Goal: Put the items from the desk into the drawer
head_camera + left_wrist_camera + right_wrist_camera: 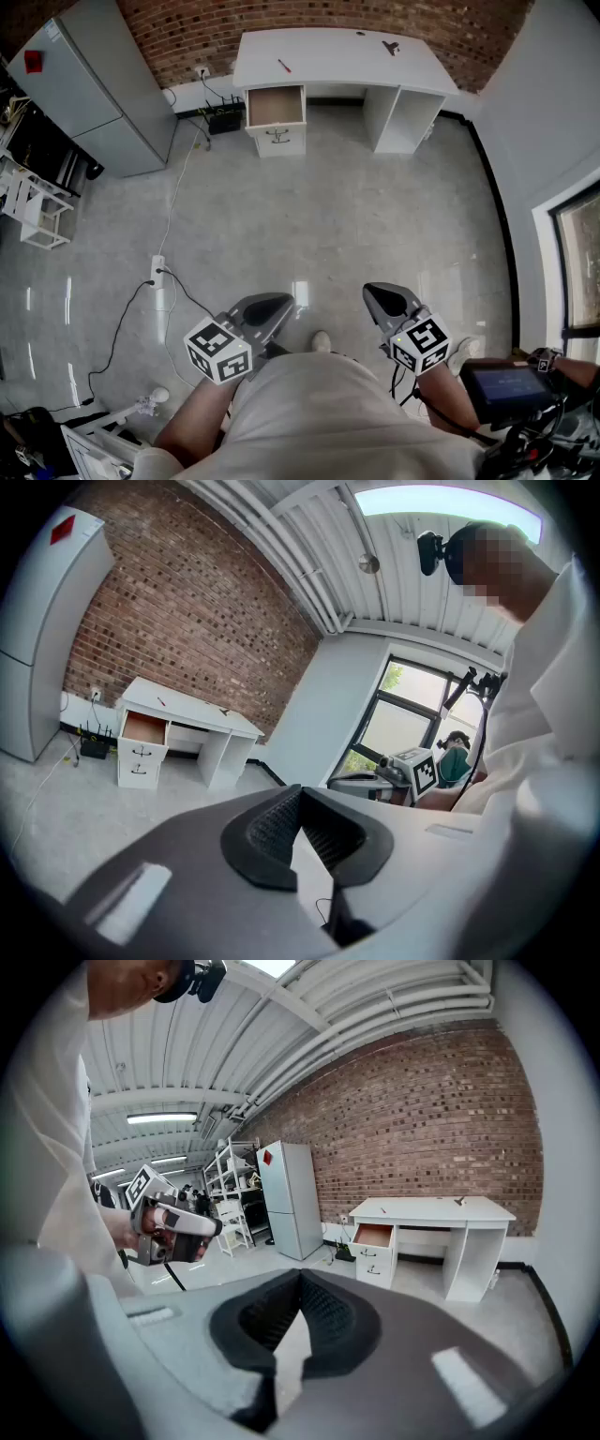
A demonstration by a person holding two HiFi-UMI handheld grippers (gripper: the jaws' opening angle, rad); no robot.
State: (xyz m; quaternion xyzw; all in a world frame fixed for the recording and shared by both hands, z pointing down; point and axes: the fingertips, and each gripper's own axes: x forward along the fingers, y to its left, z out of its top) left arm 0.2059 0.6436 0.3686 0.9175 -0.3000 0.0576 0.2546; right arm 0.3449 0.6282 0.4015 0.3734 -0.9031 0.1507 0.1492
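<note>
A white desk [337, 56] stands far off against the brick wall. Its top left drawer [276, 105] is pulled open and looks empty. On the desktop lie a thin red item [283, 66] and a small dark item [391, 46]. My left gripper [279, 304] and right gripper [377, 294] are held close to the person's body, far from the desk, both shut with nothing in them. In the left gripper view the gripper [300, 794] faces the desk [192, 716] and drawer [144, 728]. The right gripper view shows its gripper [300, 1279], the desk [436, 1209] and the drawer [373, 1235].
A grey fridge [94, 84] stands at the back left, with a white shelf rack [33, 211] beside it. A power strip with a cable [157, 272] lies on the floor to the left. A dark screen on a stand [511, 384] is at my right. A window [577, 253] runs along the right wall.
</note>
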